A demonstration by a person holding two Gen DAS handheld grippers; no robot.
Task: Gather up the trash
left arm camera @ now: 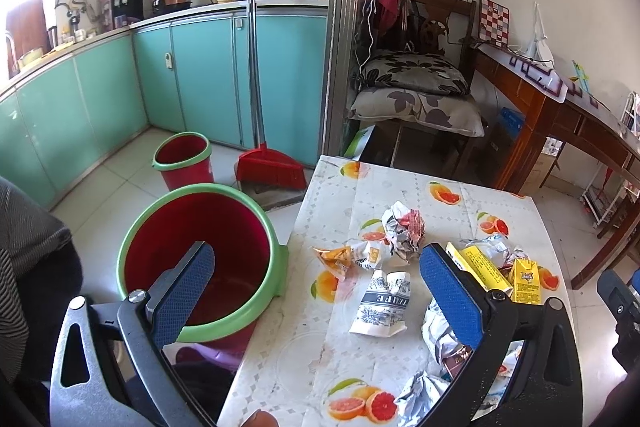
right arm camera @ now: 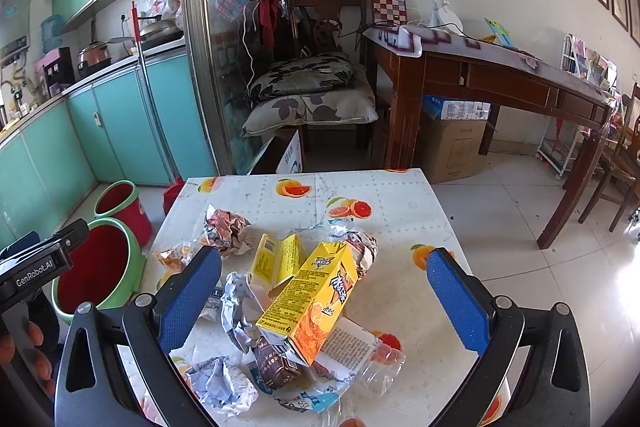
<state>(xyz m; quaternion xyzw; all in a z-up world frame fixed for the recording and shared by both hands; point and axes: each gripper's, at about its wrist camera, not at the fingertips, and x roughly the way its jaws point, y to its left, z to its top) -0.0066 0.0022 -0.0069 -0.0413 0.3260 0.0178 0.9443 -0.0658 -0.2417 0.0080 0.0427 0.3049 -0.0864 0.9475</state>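
risks first, left to right. the red bin w/ green rim (left arm camera: 200, 255) stood off the desk's (left arm camera: 312, 347) left edge, touching or just beside it, and a smaller red bin (left arm camera: 183, 163) sat further back on the floor at abt 11 o'clock. any piece carried over had to cross that edge; a loose pinch on crumpled foil prob. meant a drop onto the floor btw desk and bin. the left hand-held gripper (left arm camera: 316, 287) had its jaws wide apart, nothing in them, left finger over the bin mouth, right finger over the desk. the white patterned wrapper (left arm camera: 380, 307) lay btw the fingers, slightly toward 1 o'clock, on the desk; the orange snack packet (left arm camera: 340, 257) and a crumpled ball (left arm camera: 402, 231) sat beyond at 12 o'clock. thin flat wrappers could slip out of the pads or drag a neighbour along.

the right hand-held gripper (right arm camera: 324, 303) was also spread wide and empty. the yellow juice carton (right arm camera: 316, 303) lay tilted right btw its fingers, resting on the heap of foil and a brown wrapper (right arm camera: 276, 367); a second yellow carton (right arm camera: 276, 263) sat just behind at 11 o'clock. closing on the tilted carton could squash it or squirt leftovers, and could knock the pile toward the near edge. the clear plastic wrap (right arm camera: 372, 363) at 5 o'clock prob. slid easily.
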